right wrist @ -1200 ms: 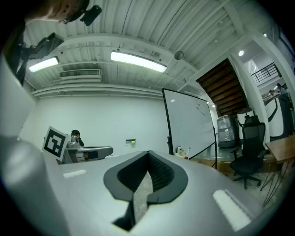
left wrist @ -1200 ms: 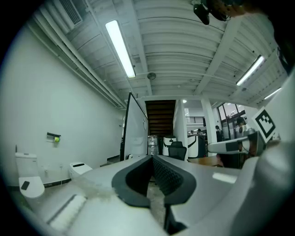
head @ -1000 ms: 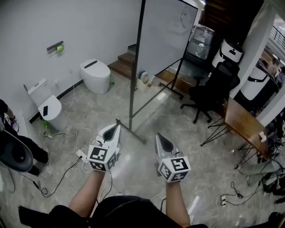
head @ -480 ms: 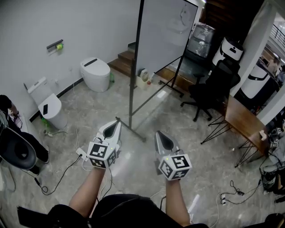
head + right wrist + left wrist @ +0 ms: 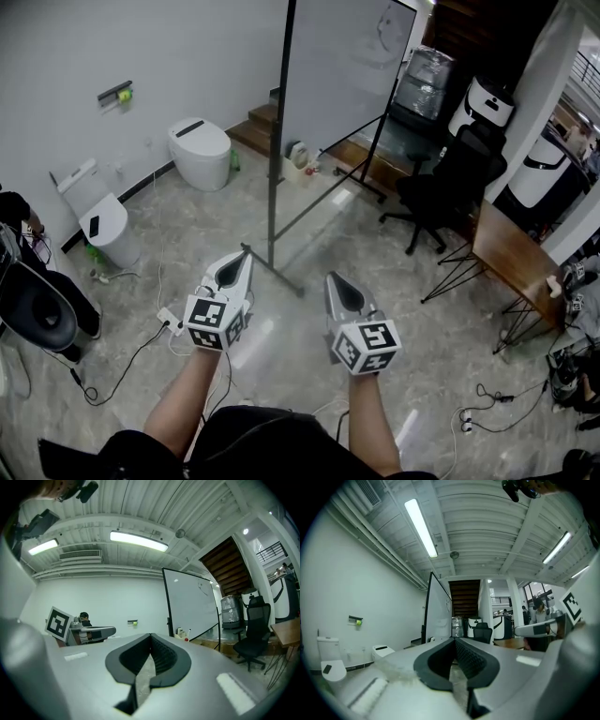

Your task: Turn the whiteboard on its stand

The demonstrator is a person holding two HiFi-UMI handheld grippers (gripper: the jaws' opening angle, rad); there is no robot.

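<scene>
Whiteboard (image 5: 342, 70) in head view: upright on its stand, well apart from both your grippers. Left gripper view: left gripper (image 5: 453, 640) jaws pressed together, empty. Right gripper view: right gripper (image 5: 150, 635) closed, empty. Board probably stiff, tall, tippy; take its dark side frame (image 5: 277, 141).

left gripper (image 5: 233, 270), right gripper (image 5: 344, 295), both closed, empty

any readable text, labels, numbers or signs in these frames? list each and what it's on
No readable text in any view.
whiteboard: faint pen marks near its top, too faint to read.
marker cubes on the left gripper and right gripper: black-and-white square patterns only, no letters or numbers.
</scene>
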